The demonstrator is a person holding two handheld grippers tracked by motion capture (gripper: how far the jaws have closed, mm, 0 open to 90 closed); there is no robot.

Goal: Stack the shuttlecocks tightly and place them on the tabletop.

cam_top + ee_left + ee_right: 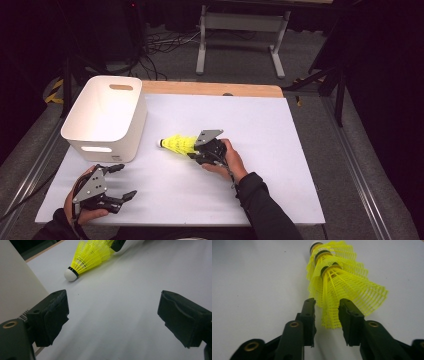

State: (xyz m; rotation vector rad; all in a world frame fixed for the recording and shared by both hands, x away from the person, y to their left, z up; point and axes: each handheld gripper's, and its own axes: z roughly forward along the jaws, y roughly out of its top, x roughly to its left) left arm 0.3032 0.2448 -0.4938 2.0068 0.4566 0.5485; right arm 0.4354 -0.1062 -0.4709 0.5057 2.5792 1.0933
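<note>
Your right gripper (196, 150) has its fingers (308, 315) narrowed around the skirt of the stacked yellow shuttlecocks (177, 143), which lie on the white desk (260, 150) just right of the white bin (105, 117). Your left gripper (122, 181) rests near the desk's front edge, fingers (51, 315) spread wide and holding nothing.

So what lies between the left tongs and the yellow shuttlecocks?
Nothing: in the left gripper view, bare white table runs from the open left tongs to the nested shuttlecocks. The white bin stands off to the side.
</note>
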